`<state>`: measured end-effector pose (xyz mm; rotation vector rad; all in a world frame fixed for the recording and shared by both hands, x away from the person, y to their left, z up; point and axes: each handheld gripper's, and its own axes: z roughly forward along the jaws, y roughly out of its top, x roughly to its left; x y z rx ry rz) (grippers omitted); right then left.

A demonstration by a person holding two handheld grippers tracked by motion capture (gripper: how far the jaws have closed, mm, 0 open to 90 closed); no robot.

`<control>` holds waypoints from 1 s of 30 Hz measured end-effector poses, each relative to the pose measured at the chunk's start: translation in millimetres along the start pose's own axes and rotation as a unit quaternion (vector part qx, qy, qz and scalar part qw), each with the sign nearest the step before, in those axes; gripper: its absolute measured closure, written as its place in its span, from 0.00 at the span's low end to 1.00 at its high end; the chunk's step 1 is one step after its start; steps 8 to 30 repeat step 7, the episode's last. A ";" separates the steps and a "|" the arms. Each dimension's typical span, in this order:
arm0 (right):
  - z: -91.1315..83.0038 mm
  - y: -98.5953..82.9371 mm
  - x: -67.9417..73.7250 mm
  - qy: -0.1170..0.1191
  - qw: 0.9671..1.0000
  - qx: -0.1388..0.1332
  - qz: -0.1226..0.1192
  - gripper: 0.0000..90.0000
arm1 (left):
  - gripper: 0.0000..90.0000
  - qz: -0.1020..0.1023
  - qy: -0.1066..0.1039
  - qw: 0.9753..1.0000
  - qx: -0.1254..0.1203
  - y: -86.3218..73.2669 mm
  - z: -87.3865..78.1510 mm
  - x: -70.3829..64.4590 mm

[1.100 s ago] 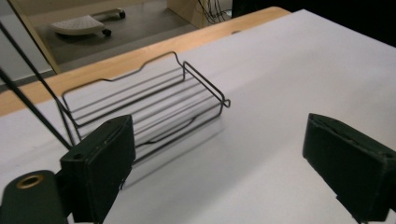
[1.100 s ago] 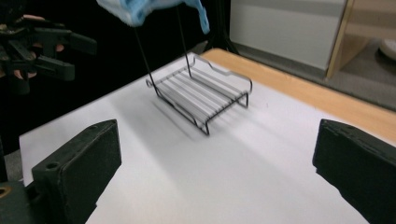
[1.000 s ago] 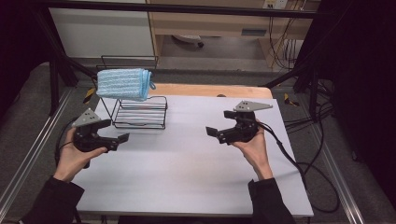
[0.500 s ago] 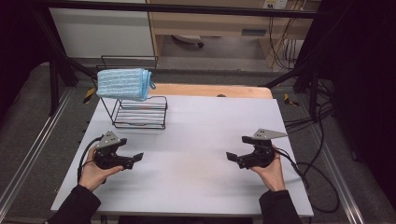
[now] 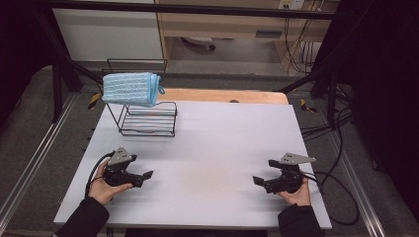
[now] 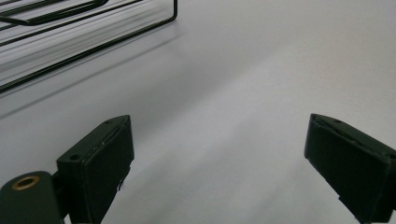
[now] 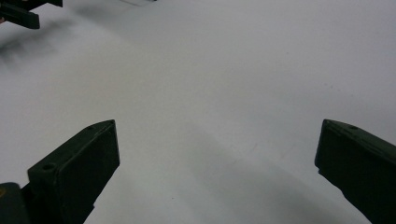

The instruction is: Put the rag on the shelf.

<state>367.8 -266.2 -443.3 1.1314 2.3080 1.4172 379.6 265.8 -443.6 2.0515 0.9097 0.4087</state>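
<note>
Jaws are spread wide on both grippers and neither one has anything between them, you can see bare white surface through the gap in each gripper view. From the high view the left gripper (image 5: 146, 175) sits low at about 7 o'clock on the tabletop (image 5: 222, 143) and the right gripper (image 5: 257, 180) mirrors it at about 5 o'clock, both near the front edge and pointing inward at each other. My read is that's a parked, neutral pose: hands resting down, tools out of the way, nothing being reached for right now. The thing that looks like the point of the job is the blue towel (image 5: 131, 89), up at roughly 11 o'clock, folded into a neat rectangle and draped over the top rail of the wire rack (image 5: 148, 121). It's well apart from both grippers. Hanging it over the rail makes sense for a cloth, it hangs clear of the tabletop. Texture-wise the towel looks like a soft ribbed or waffle-ish microfibre, light blue, with a small loop at its right end. The rack is thin black metal rod, open and boxy, with parallel bars across the base; its corner shows at the top left in the left gripper view (image 6: 93, 28). The jaw faces themselves are flat, matte black blocks, and the tabletop is smooth, plain and matte white.
</note>
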 end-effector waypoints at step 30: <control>1.9 -4.1 0.0 -0.009 1.000 0.008 -0.003 0.00 | 0.09 0.003 -0.005 1.000 0.003 -4.1 0.1 -1.7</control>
